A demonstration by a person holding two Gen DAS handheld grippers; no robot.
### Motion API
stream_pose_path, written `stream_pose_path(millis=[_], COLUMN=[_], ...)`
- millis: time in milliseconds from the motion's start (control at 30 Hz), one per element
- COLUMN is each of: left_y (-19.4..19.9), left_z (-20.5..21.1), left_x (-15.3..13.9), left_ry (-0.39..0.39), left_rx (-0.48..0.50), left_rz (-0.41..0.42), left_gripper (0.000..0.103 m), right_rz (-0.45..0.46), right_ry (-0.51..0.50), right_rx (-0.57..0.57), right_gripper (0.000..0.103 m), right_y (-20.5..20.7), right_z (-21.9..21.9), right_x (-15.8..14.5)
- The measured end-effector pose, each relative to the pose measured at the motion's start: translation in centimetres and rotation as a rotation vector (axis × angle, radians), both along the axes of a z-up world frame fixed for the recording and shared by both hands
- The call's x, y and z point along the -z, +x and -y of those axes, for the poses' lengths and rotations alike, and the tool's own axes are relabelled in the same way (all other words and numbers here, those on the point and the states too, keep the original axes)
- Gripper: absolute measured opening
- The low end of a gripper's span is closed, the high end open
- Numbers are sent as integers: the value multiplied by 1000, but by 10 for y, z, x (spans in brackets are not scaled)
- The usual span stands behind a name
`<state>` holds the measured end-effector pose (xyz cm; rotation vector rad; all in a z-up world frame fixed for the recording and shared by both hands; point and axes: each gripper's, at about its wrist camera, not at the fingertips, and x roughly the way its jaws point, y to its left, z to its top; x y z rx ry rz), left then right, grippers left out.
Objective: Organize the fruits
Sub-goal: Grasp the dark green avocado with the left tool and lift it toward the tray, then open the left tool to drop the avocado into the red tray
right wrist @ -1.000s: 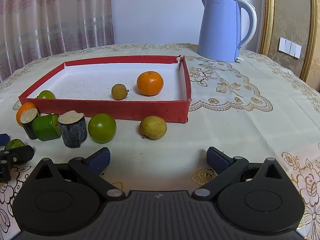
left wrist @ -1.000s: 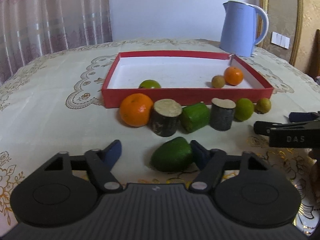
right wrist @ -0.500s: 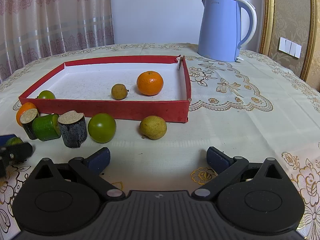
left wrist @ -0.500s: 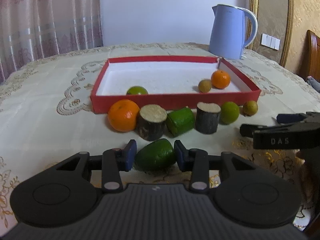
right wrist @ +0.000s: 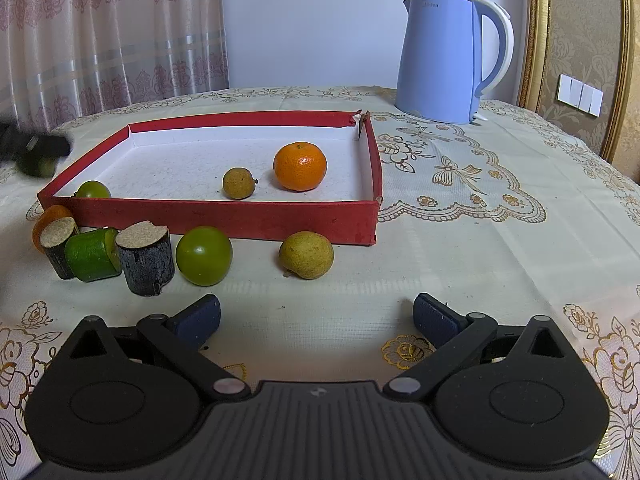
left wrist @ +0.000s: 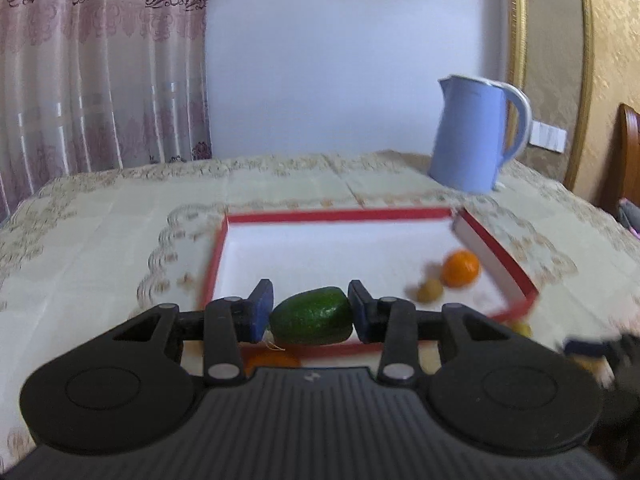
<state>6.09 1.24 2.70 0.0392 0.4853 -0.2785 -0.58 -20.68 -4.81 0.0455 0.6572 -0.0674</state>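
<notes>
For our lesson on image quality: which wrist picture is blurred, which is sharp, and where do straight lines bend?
Left wrist view: motion blur smears the red tray and kettle; the gripped avocado stays sharp. Right wrist view: crisp throughout; fisheye distortion bows the gold frame.

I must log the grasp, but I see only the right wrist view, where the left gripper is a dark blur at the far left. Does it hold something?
Observer: Yes. In the left wrist view the left gripper is shut on a dark green avocado, one blue pad at each end.
Operator: Is it over the red tray already?
Observer: The avocado is lifted and shows in front of the red tray's near wall; whether it is past that wall, I cannot tell.
Operator: Is the view sharp?
Observer: No, it is blurred by motion; the orange in the tray is smeared.
</notes>
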Motion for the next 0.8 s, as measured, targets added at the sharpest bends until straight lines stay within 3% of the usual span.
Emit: stream_pose_path(millis=[167, 400, 800], left_y=[49, 105, 135], left_z=[6, 11, 11], left_x=[-1, 24, 51], left_ry=[30, 36, 69], left_rx=[-37, -69, -75], left_rz=[2, -91, -217], left_gripper=[37, 37, 37], right_rz=[0, 0, 0], right_ry=[0, 0, 1], right_rx=[0, 0, 0], right_gripper=[103, 103, 103], right_y=[0, 0, 0], right_z=[0, 0, 0], right_x=[0, 0, 0])
